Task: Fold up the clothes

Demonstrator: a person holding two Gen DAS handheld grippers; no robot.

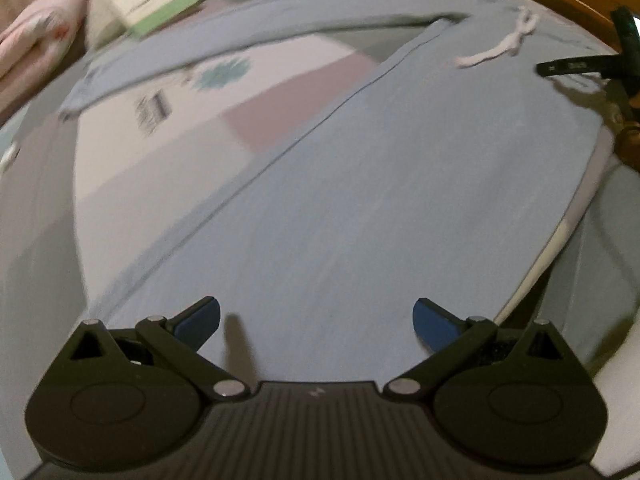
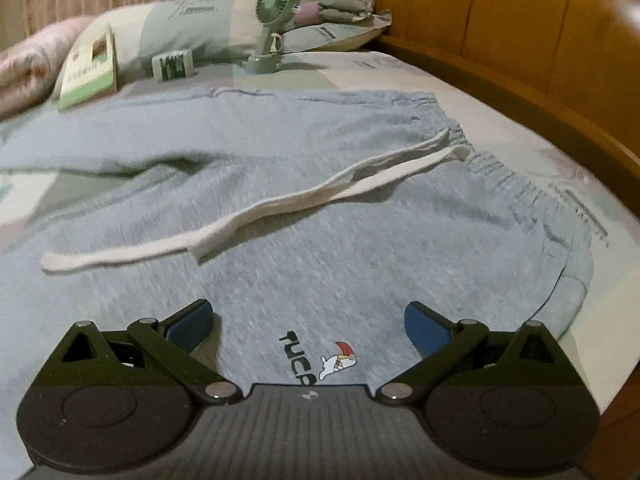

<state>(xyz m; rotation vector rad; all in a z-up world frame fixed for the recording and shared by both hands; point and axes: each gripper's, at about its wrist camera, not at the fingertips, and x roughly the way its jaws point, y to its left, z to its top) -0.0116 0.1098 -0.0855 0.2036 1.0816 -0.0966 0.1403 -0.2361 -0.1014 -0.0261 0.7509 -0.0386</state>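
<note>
Right wrist view shows the grey-blue sweatpants (image 2: pixel 320 216) spread flat on the bed (image 2: pixel 480 104), waistband toward the wooden bed frame (image 2: pixel 520 28), the white drawstring (image 2: pixel 256 204) lying loose across the front above a small printed logo (image 2: pixel 320 356). The right gripper (image 2: pixel 312 322) hovers over that logo with jaws wide apart, holding nothing; the left gripper (image 1: pixel 316 318) is likewise spread and empty over one trouser leg (image 1: pixel 360 208). Folding looks not yet begun: the likely next move is pinching a leg or waist edge to bring one leg over the other. A green fan (image 2: pixel 272 24), a booklet (image 2: pixel 88 72), a small box (image 2: pixel 173 65) and pillows (image 2: pixel 192 28) sit just beyond the far leg, well clear of the fold.
</note>
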